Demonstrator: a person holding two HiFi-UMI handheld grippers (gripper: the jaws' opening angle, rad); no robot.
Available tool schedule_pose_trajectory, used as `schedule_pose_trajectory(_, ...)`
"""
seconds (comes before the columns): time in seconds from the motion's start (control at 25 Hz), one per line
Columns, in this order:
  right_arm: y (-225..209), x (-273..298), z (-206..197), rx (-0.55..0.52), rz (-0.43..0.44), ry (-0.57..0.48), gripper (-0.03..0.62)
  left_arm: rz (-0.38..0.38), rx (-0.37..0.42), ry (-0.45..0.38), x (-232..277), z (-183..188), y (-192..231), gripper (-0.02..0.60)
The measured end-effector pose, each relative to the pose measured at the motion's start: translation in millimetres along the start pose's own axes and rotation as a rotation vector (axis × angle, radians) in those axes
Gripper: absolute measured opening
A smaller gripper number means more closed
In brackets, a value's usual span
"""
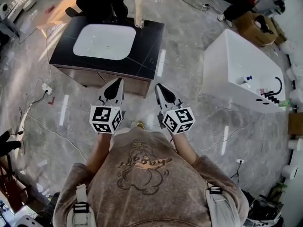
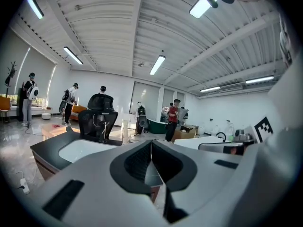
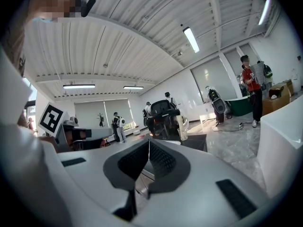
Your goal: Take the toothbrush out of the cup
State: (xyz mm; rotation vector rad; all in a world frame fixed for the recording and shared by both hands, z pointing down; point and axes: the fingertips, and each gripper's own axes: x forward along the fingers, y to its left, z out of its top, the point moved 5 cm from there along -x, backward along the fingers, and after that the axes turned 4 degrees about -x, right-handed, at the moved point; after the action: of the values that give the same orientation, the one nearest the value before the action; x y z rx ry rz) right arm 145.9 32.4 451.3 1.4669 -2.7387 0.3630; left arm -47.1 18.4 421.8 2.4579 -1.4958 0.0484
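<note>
1. While the cup (image 1: 138, 20), with the toothbrush (image 1: 138, 6) upright in it, stands at the far edge of the counter (image 1: 151, 37) beyond the sink (image 1: 104, 41), both grippers hang well apart from it, short of the near edge.
2. The left gripper (image 1: 116, 85) has its jaws fully closed and is empty.
3. The right gripper (image 1: 161, 90) has its jaws fully closed and is empty.
4. Both point forward at the counter, near level, side by side.

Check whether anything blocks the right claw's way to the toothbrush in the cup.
Nothing visible does. The right claw, shut and empty, is short of the counter; the cup with the toothbrush stands at its far edge, with only bare counter between.
</note>
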Motion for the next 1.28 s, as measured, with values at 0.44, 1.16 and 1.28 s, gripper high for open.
schedule_pose_trajectory(0.44, -25.5, 34.0, 4.5, 0.005, 0.024, 0.020, 0.018, 0.020, -0.022, -0.002, 32.9, 6.1, 13.3, 0.018)
schedule_pose_trajectory(1.16, -56.7, 144.3, 22.5, -0.009, 0.000, 0.048, 0.018, -0.053, -0.010, 0.015, 129.8, 38.0, 89.6, 0.017)
schedule_pose_trajectory(1.28, -61.8, 171.3, 28.9, -0.013, -0.005, 0.052, 0.018, -0.064, -0.009, 0.021, 150.5, 44.5, 110.3, 0.017)
